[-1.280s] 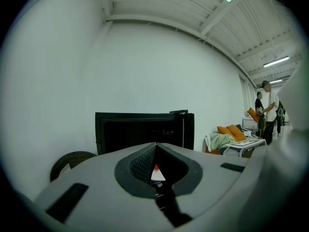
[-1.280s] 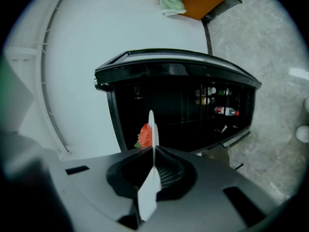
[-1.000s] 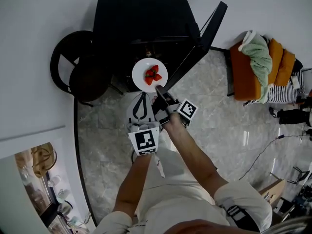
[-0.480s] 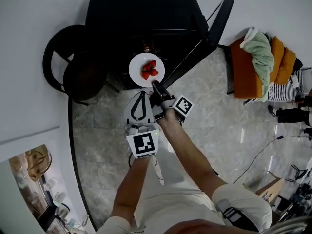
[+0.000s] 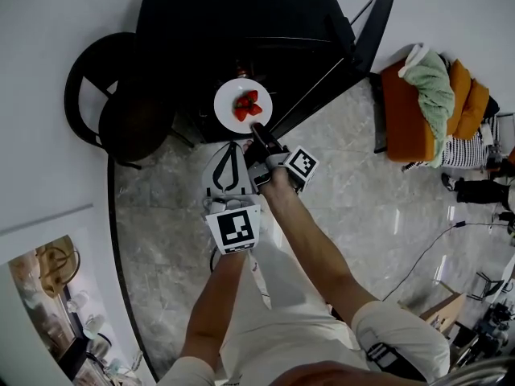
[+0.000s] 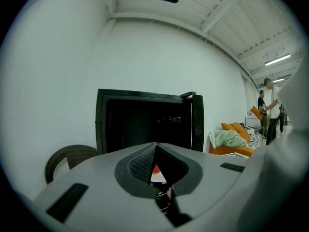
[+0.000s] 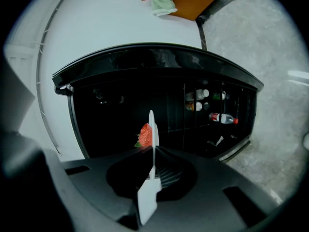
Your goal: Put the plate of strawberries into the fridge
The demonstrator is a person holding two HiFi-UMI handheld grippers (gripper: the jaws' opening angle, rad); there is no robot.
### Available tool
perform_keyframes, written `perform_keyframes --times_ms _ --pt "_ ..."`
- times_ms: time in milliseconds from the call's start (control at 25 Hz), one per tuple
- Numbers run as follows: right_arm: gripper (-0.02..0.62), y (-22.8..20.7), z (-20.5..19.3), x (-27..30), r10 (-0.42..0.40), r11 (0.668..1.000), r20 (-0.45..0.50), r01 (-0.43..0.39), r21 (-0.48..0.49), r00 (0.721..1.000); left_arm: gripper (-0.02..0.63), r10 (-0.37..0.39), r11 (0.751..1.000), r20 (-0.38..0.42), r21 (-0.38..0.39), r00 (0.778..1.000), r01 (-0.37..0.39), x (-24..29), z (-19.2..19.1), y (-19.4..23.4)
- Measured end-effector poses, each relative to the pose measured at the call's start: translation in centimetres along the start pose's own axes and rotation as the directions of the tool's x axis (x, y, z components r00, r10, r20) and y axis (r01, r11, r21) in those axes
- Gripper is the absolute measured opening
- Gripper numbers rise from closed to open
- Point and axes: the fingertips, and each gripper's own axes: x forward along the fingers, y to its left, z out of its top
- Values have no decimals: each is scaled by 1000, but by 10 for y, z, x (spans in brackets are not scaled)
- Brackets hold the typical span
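Note:
A white plate (image 5: 243, 106) with a few red strawberries (image 5: 247, 105) hangs in front of the open black fridge (image 5: 241, 22). My right gripper (image 5: 261, 139) is shut on the plate's near rim. In the right gripper view the plate (image 7: 151, 129) shows edge-on between the jaws of the right gripper (image 7: 153, 151), with a strawberry (image 7: 145, 134) on its left, against the dark fridge interior (image 7: 116, 115). My left gripper (image 5: 231, 148) is just left of the right one, below the plate, shut on nothing. The left gripper (image 6: 155, 145) faces the fridge (image 6: 145, 120).
The fridge door (image 5: 354, 47) stands open to the right, with bottles (image 7: 221, 117) on its shelves. A dark round wicker chair (image 5: 113, 103) is left of the fridge. An orange sofa (image 5: 414, 115) with a green cloth lies right. People (image 6: 269, 110) stand far right.
Both grippers and the plate have moved a little forward toward the fridge opening. The right gripper's hold on the plate is unchanged.

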Motion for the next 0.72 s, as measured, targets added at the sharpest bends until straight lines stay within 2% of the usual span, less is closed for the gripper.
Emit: perform_keyframes --times_ms 720 --pt "23 -39 16 26 -23 999 38 22 37 999 2 -35 999 -6 11 999 35 4 -1 -9"
